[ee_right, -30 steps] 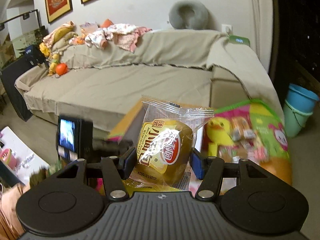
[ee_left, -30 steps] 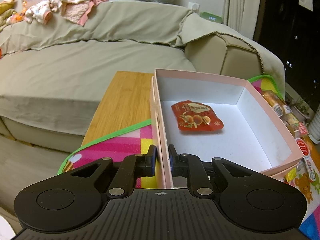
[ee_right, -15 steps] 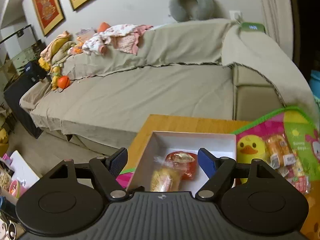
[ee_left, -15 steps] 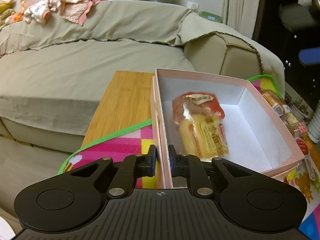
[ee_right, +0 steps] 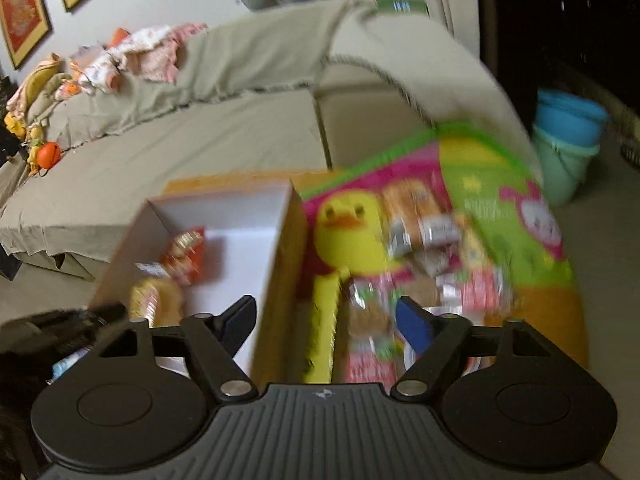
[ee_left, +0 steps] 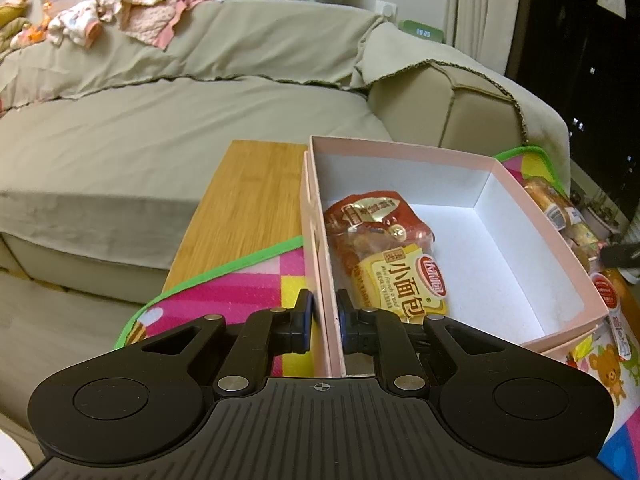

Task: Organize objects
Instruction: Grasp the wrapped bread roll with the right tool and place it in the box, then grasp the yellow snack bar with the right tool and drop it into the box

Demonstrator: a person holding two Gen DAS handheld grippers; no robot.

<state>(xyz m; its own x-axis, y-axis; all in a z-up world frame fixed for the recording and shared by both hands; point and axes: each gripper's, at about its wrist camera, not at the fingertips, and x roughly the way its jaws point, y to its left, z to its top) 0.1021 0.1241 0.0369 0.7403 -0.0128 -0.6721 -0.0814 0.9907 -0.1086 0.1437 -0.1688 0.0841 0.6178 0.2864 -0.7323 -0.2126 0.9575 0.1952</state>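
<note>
A pink box with a white inside stands on the table. In it lie a red snack packet and a yellow bread packet that partly overlaps it. My left gripper is shut on the box's near left wall. My right gripper is open and empty, above the box's right wall and the mat. Both packets show blurred in the right wrist view, the red one and the yellow one. Several more wrapped snacks lie on the mat right of the box.
A colourful play mat covers part of the wooden table. A beige sofa with clothes stands behind. Blue and green buckets stand on the floor at right. Snacks lie beyond the box's right wall.
My right gripper opened and let the yellow bread packet go into the box, where it settled onto the red packet. The right gripper then swung right over the mat. The left gripper kept its hold.
</note>
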